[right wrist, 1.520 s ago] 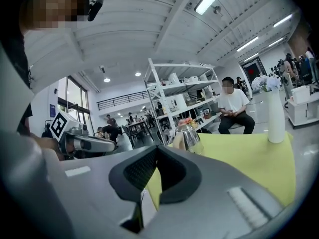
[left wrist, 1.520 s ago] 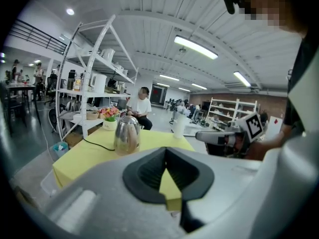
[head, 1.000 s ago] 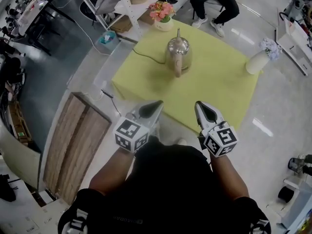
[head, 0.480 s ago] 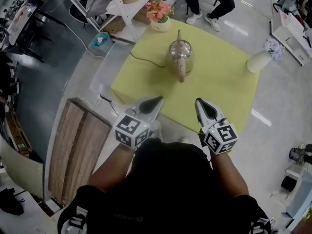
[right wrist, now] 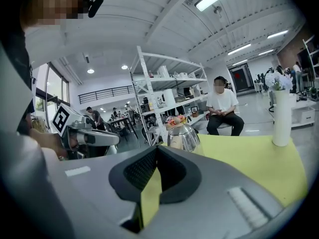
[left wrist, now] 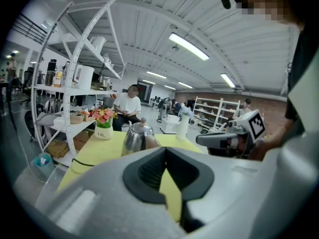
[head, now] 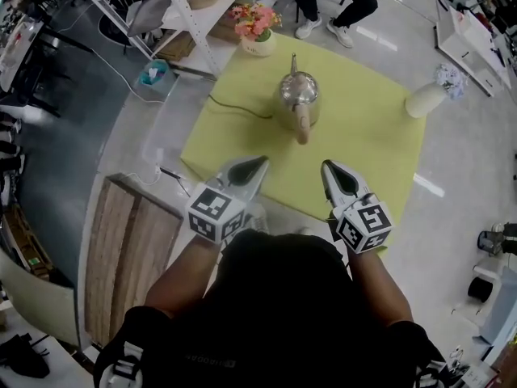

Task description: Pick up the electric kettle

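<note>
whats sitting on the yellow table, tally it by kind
electric kettle: 1
pot of pink flowers: 1
white vase with pale flowers: 1
power cord: 1
total: 4

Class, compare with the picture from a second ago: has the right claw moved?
Yes. Judged against the yellow cloth, the right claw has moved forward over it, closer to the kettle.
</note>
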`<state>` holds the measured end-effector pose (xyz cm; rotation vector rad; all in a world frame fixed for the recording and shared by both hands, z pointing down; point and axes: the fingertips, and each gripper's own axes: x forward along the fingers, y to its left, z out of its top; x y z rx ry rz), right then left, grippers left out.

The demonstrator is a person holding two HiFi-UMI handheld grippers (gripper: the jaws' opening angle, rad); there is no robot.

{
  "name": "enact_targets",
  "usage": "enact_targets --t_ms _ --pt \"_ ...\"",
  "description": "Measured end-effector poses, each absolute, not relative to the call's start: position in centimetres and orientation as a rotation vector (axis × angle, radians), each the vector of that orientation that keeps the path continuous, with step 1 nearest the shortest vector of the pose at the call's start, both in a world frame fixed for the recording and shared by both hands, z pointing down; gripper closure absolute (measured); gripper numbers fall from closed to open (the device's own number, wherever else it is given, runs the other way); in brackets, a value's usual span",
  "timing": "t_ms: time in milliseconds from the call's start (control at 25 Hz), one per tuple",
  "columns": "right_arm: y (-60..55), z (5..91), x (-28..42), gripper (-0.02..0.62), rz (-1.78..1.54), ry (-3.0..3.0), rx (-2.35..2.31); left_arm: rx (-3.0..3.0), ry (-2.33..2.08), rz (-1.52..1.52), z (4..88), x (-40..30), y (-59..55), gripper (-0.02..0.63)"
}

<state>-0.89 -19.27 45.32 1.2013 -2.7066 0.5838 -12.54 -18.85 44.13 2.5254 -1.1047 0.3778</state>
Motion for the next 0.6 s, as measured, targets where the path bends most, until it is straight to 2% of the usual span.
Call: enact_targets --t_ms 600 --pt "-20.5 46.3 -3.7 0.591 0.583 -2.603 1.306 2.582 -0.991 0.393 44.0 -15.6 -20.9 0.604"
